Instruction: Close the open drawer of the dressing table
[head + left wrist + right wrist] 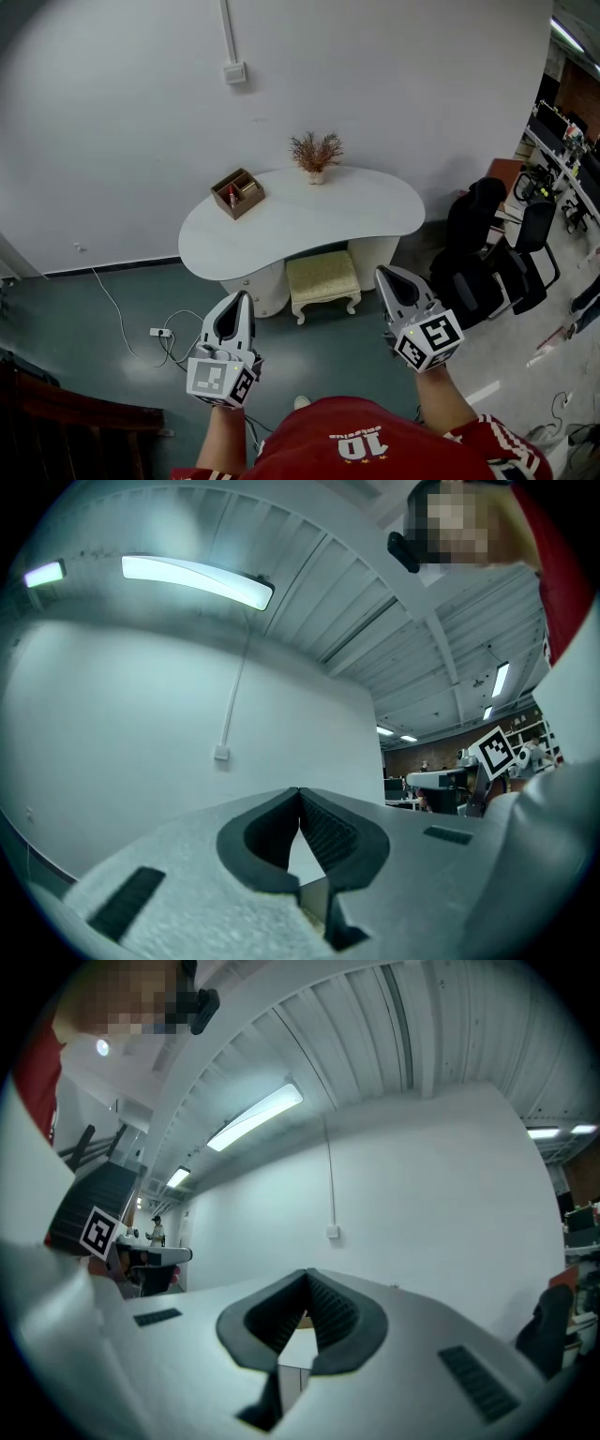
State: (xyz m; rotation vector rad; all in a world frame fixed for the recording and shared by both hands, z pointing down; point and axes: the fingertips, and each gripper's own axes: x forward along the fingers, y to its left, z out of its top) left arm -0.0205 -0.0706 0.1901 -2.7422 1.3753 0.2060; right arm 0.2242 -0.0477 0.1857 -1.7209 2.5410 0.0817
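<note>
The white kidney-shaped dressing table [281, 230] stands against the wall, some way ahead of me in the head view. From here I cannot make out its drawer. A wooden box [237, 192] and a small vase of dried twigs [316, 155] sit on its top. My left gripper [242, 295] and right gripper [384, 272] are held out level in front of me, well short of the table. Both are shut with nothing between the jaws. In the left gripper view the left gripper [299, 791] faces the bare wall; in the right gripper view the right gripper [307, 1272] does too.
A cream padded stool [322, 278] is tucked under the table. Black office chairs [487, 253] crowd the right side. A white cable and power strip [159, 332] lie on the green floor at left. Dark wooden furniture [56, 412] fills the lower left corner.
</note>
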